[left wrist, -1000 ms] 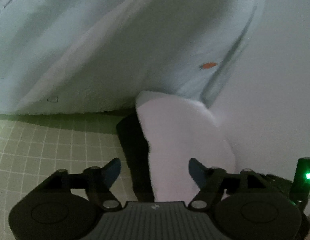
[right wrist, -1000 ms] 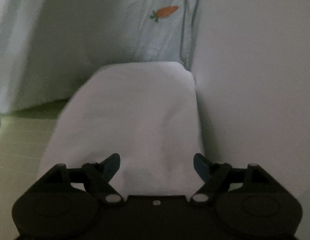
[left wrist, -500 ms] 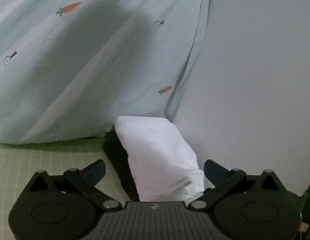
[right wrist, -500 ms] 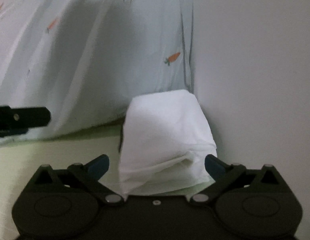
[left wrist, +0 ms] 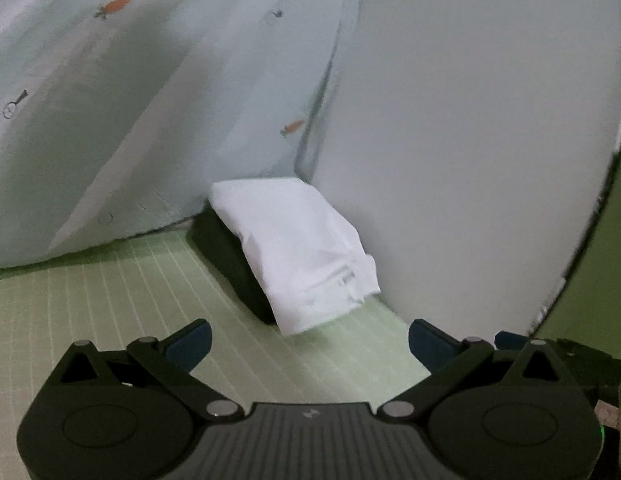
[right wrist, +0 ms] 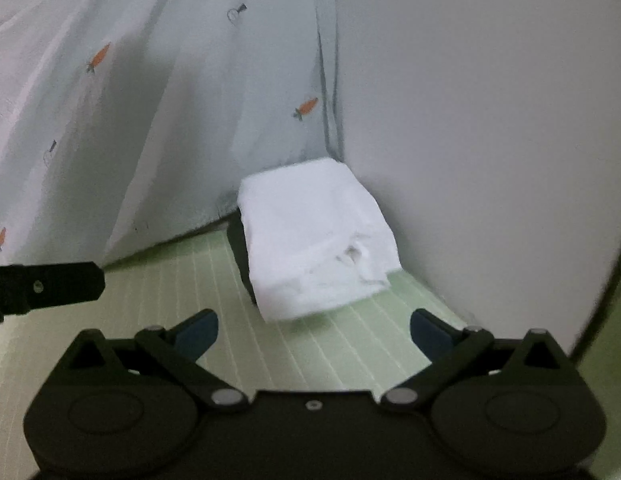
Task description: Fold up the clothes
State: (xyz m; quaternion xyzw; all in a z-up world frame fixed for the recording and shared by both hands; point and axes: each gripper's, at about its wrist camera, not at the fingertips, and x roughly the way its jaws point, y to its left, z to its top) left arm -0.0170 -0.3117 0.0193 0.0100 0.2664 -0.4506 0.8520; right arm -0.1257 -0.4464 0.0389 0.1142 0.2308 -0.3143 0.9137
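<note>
Lying folded on green gridded mat (left wrist: 110,300): one white garment (left wrist: 298,248); no legible writing; left gripper (left wrist: 308,340) and right gripper (right wrist: 314,330) spread wide, empty.

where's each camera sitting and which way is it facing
Left wrist: on the left gripper, looking forward and down at the folded white cloth on the green mat; its open fingers show.
Right wrist: on the right gripper, facing the same cloth; its open fingers and the other gripper's tip at left show.
Shared: cloth, mat, carrot-print fabric.
</note>
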